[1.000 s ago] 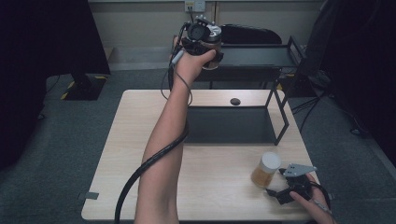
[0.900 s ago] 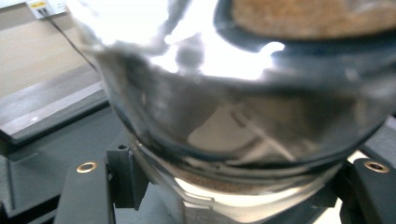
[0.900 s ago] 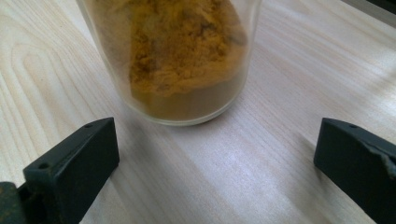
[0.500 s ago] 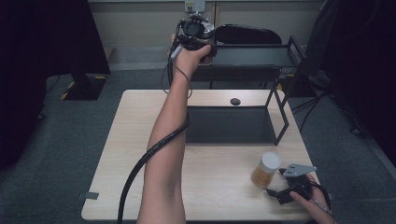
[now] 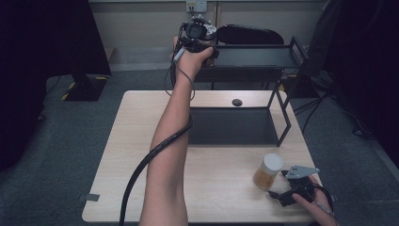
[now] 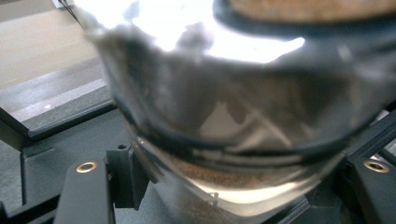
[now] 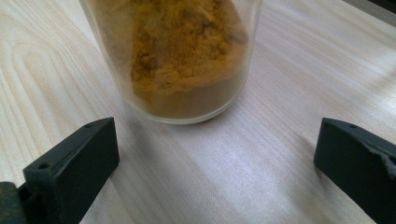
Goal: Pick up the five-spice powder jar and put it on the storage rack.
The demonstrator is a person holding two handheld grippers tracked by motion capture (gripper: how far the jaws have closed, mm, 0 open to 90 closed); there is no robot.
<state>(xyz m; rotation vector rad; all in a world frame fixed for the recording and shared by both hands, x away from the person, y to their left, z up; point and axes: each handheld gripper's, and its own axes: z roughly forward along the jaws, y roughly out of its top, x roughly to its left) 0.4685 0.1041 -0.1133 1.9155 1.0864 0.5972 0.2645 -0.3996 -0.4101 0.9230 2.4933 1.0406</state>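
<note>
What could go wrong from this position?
The left tongs hold a glass jar raised over the black rack; if it slips, it may fall and break. The open right tongs sit close to the jar of yellow powder on the table; a careless push may tip it.

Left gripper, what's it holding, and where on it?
The left gripper is shut on a glass jar, gripped low on its sides, near the base.

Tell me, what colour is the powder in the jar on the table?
Orange-yellow powder in the clear jar; the right gripper view shows it best.
</note>
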